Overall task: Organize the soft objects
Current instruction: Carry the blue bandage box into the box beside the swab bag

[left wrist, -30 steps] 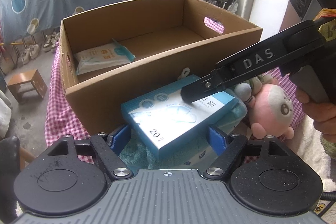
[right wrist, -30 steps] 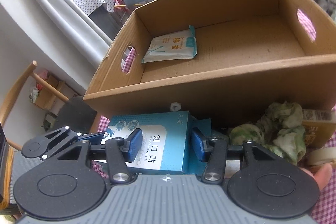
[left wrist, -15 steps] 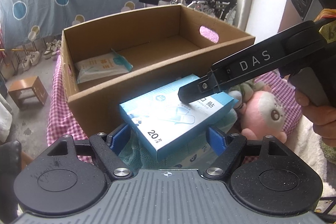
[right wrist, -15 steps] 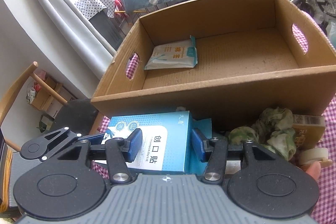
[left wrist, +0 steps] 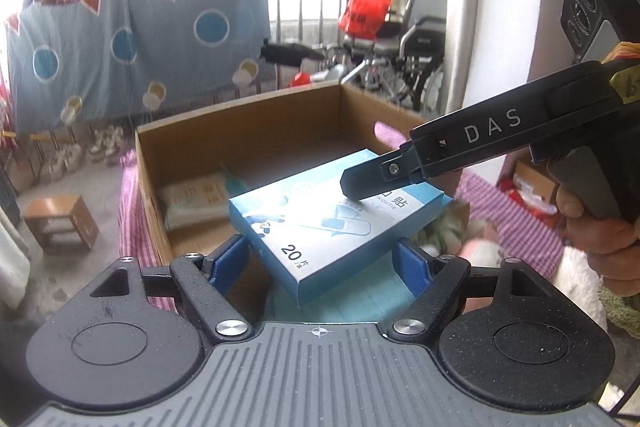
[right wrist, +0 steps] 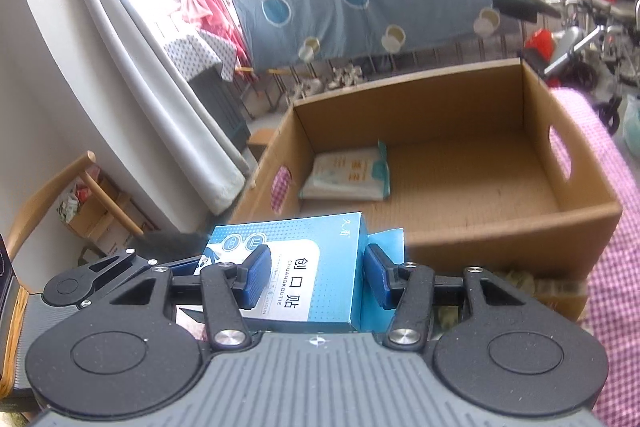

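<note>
Here the blue box of adhesive bandages is held in the air just in front of the cardboard box, level with its near rim. It is clamped across its width by the right hand-held gripper. The left hand-held gripper is also set around it, with a flat teal pack under the box; whether its pads press cannot be told. A wipes pack is seen lying at the box's left end. The carry step appears to be in hand; next, the bandage box would need to be brought over the rim, lowered onto the bare floor and released.
</note>
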The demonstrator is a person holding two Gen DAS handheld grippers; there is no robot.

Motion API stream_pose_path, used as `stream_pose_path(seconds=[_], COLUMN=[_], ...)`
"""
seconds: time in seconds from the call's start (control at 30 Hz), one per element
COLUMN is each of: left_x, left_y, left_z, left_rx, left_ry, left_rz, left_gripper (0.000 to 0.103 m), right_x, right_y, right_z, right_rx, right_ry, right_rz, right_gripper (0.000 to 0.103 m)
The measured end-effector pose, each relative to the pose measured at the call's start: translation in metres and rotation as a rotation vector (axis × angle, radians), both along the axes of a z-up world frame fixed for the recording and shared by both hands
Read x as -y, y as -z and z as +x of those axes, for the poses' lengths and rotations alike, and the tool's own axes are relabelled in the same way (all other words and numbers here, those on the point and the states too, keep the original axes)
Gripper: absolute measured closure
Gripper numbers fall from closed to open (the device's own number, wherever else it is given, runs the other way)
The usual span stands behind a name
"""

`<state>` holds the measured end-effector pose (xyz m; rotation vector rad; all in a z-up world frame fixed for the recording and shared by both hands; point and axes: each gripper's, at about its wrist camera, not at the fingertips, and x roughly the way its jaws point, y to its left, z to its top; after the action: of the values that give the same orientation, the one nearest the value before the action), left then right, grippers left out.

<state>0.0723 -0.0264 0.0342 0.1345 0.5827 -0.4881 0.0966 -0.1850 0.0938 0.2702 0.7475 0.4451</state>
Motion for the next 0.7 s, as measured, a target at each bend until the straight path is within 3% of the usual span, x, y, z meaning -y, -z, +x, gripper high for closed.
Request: stream_pose_path(seconds=[0.17, 0.37, 0.53, 0.7], left_x=[0.000, -0.004, -0.006, -0.006], left_y=[-0.013, -0.019, -0.010, 0.008], left_z=[0.017, 0.055, 0.097, 0.136], left_rx=[0.033, -0.005, -0.074, -0.180], left_ry=[0.000, -0.010, -0.043, -0.072], left_rz=[-0.021, -0.058, -0.058, -0.037], left_gripper=[0.024, 0.024, 0.024, 0.024], right_x=[-0.002, -0.004, -0.003, 0.001], right_y=[-0.016, -0.019, 0.001, 0.037], right_z=[0.018, 0.061, 0.118, 0.178], right_rx=[0.042, 0.037, -0.071, -0.243], right_ry=[-0.003, -0.027, -0.064, -0.083], right_rz=[-0.015, -0.027, 0.006, 0.063], right_gripper=[0.048, 0.048, 0.048, 0.048])
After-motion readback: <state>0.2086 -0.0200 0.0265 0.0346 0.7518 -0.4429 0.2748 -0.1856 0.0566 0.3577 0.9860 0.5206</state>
